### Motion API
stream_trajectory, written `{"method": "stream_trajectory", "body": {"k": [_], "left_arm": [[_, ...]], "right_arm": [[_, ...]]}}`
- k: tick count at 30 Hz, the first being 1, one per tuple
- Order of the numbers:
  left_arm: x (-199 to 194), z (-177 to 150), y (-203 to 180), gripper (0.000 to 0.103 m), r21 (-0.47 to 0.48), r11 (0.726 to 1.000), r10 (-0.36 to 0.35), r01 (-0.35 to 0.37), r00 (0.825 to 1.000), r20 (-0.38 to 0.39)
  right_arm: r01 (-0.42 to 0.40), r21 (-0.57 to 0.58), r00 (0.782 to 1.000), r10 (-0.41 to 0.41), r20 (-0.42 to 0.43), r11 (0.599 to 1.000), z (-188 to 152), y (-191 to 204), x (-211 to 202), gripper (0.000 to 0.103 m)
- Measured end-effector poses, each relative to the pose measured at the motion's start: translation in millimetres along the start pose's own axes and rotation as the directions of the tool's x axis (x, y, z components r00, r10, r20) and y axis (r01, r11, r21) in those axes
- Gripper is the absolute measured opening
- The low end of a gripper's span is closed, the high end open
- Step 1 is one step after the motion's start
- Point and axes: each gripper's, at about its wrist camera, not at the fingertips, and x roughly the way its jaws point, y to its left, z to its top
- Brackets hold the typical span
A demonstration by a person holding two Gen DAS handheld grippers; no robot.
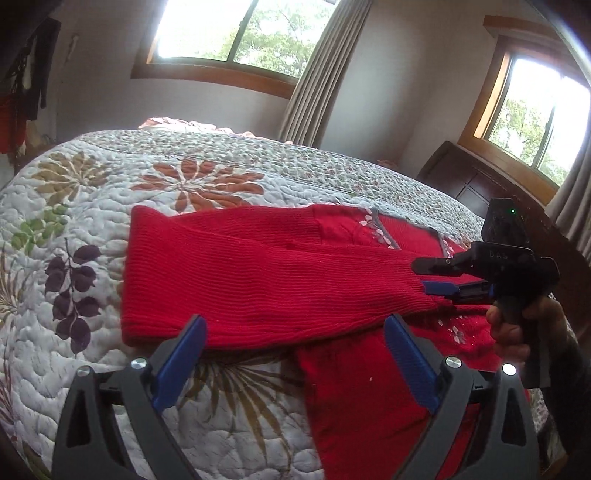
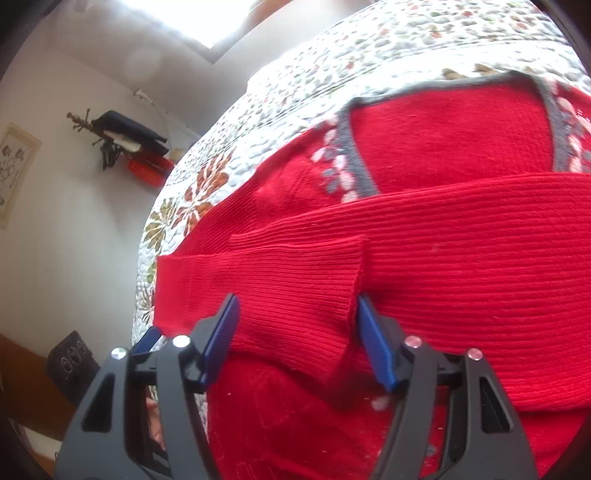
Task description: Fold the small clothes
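With both sleeves crossed over the red sweater (image 1: 258,280) on the quilt (image 1: 110,184), the left gripper (image 1: 295,347) and right gripper (image 2: 295,332) are spread empty; next, grasp the hem at 6 o'clock.

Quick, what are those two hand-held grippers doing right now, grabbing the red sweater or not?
Left hand-held gripper: open, holding nothing, above the red sweater.
Right hand-held gripper: open around the sleeve cuff, not clamped.

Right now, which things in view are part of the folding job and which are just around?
Job: red sweater, its folded sleeves, left gripper, right gripper, quilt as work surface.
Around: curtains, windows, coat rack, wall picture.
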Motion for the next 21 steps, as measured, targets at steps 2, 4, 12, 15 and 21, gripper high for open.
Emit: {"method": "stream_trajectory", "body": {"k": [2, 4, 12, 15, 21], "left_arm": [[-1, 0, 15, 0.096, -0.049, 0.998, -0.030, 0.030, 1.000, 0.003], [-3, 1, 30, 0.096, -0.103, 0.994, -0.044, 0.045, 0.999, 0.015], [-5, 1, 44, 0.096, -0.163, 0.981, -0.097, 0.102, 0.995, 0.036], [-3, 0, 41, 0.096, -0.152, 0.984, -0.091, 0.094, 0.995, 0.028], [-11, 2, 40, 0.096, -0.155, 0.981, -0.106, 0.116, 0.992, 0.072]], "right_arm": [[-0.037, 0.013, 0.999, 0.038, -0.038, 0.999, 5, 2, 6, 0.041], [-0.032, 0.020, 0.998, 0.033, -0.049, 0.999, 7, 5, 7, 0.041], [-0.035, 0.030, 0.997, 0.037, -0.071, 0.999, 11, 9, 7, 0.015], [0.003, -0.019, 0.999, -0.004, -0.046, 1.000, 19, 20, 3, 0.004], [0.096, -0.085, 0.995, -0.092, 0.042, 0.992, 57, 41, -31, 0.003]]}}
